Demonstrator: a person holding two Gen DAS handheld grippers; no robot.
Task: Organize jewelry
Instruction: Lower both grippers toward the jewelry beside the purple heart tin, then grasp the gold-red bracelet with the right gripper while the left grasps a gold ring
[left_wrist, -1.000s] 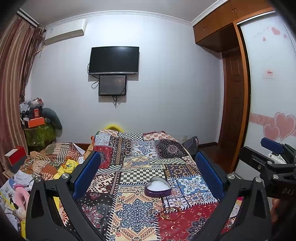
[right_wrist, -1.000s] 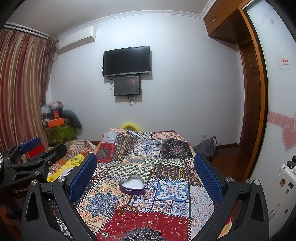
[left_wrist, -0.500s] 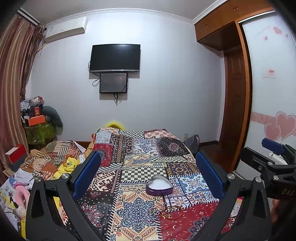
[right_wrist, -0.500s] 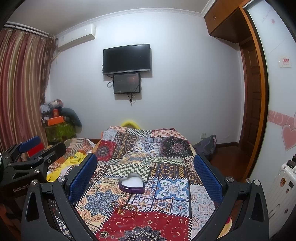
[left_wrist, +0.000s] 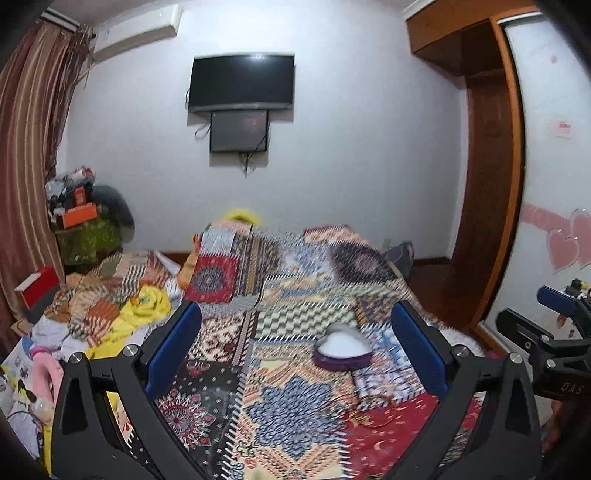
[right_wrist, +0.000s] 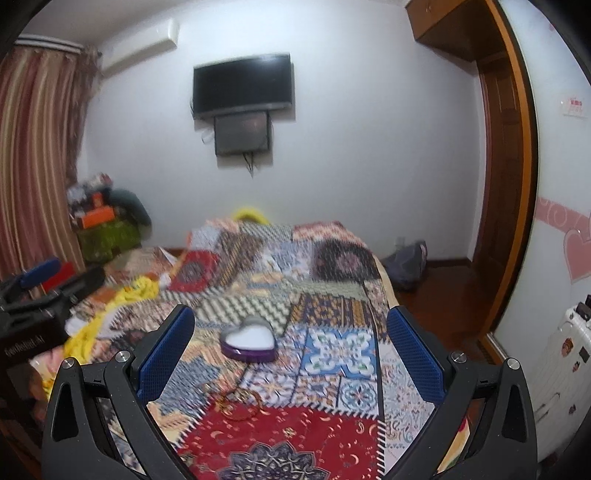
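Note:
A purple heart-shaped box (left_wrist: 341, 349) with a white inside sits open on the patchwork bedspread (left_wrist: 288, 413); it also shows in the right wrist view (right_wrist: 249, 341). Thin gold jewelry (right_wrist: 238, 400) lies on the spread just in front of the box, blurred in the left wrist view (left_wrist: 364, 417). My left gripper (left_wrist: 295, 347) is open and empty, above the near end of the bed. My right gripper (right_wrist: 291, 349) is open and empty, to the right of the left one. Both views are motion-blurred.
A heap of clothes (left_wrist: 110, 314) lies left of the bed. A cluttered stand (left_wrist: 86, 229) and curtains are at the far left. A TV (left_wrist: 242, 83) hangs on the far wall. A wardrobe door (left_wrist: 491, 184) and a white suitcase (right_wrist: 561, 369) are on the right.
Both grippers have tilted down and moved toward the bed; the box and jewelry sit higher and larger in view. The jaws stay open.

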